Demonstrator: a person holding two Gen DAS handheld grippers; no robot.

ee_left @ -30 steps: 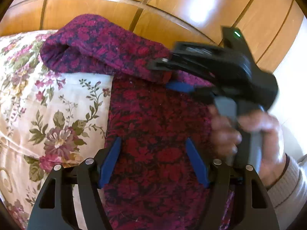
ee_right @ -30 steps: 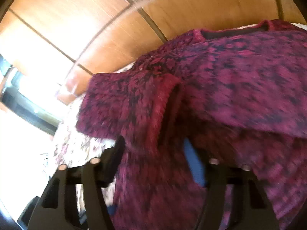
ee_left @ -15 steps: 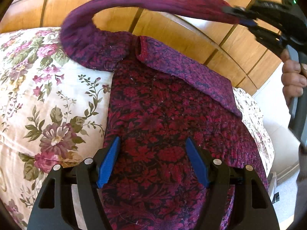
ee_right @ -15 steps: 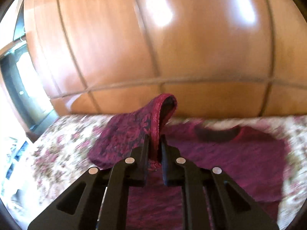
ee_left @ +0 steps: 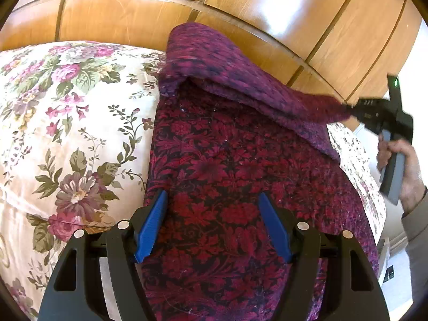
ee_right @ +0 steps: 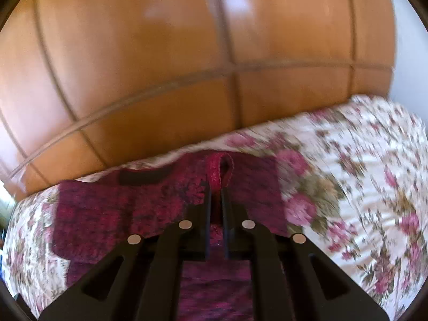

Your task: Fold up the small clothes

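A dark red flower-patterned knitted top lies spread on the floral bedspread. Its sleeve is stretched up and out to the right, with the cuff pinched in my right gripper, which is shut on it. From the left wrist view the right gripper sits at the far right, held by a hand. My left gripper stands open just above the top's body, blue pads wide apart, nothing between them.
A glossy wooden headboard rises right behind the bed. The floral bedspread extends to the right of the top. A white wall and floor lie beyond the bed's right edge.
My right gripper closed on the sleeve cuff, lifted it off the top's body and carried it out to the right, stretching the sleeve. My left gripper stayed where it was, open.
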